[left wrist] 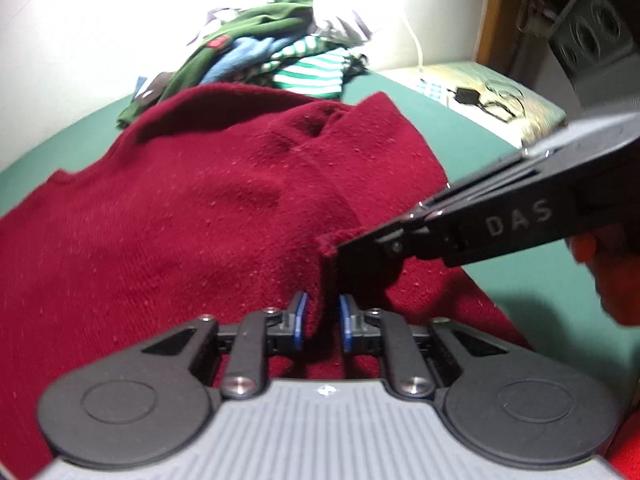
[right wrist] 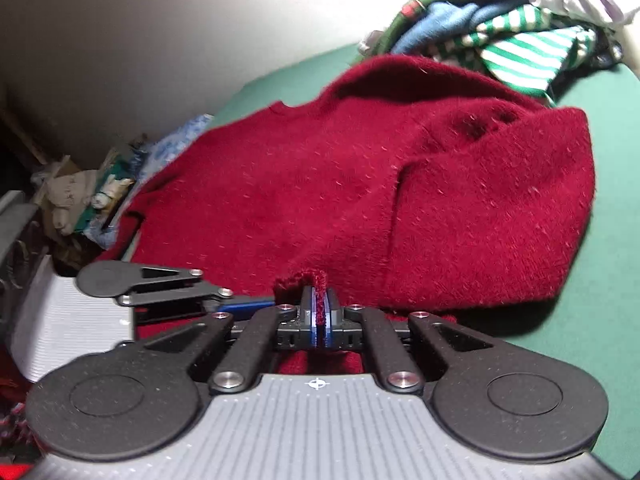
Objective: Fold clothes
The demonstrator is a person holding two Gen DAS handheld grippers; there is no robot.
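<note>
At the far left of the right wrist view, a jumble of paper and cloth (right wrist: 92, 196) sits off the edge of the green tabletop (right wrist: 600, 280). Next comes the task's thing, a dark red sweater (left wrist: 180, 208), spread across the tabletop with its right part already doubled over onto the body, so the fold seems partly made.

At its near edge the left claw (left wrist: 323, 322) stands with its blue pads a little apart. A ridge of red knit rises between them, brushing the left pad, but the pads do not look pressed together on it, so this claw seems to hold nothing.

Just right of it, the right claw (left wrist: 340, 246) reaches in from the right side with its jaws together, clamped on a small tuft of the sweater's edge. The right wrist view confirms this: the blue pads pinch a curl of red knit (right wrist: 316, 280) between them.

Beyond the sweater, toward the far right, a heap of other clothes (left wrist: 276, 56), green, blue and striped, waits by the wall.

The step in hand looks like taking hold of the near edge for the following fold. The next move probably calls for the left claw to get a firm bite too, then for both to lift evenly and carry the edge across without dragging the folded part open.
</note>
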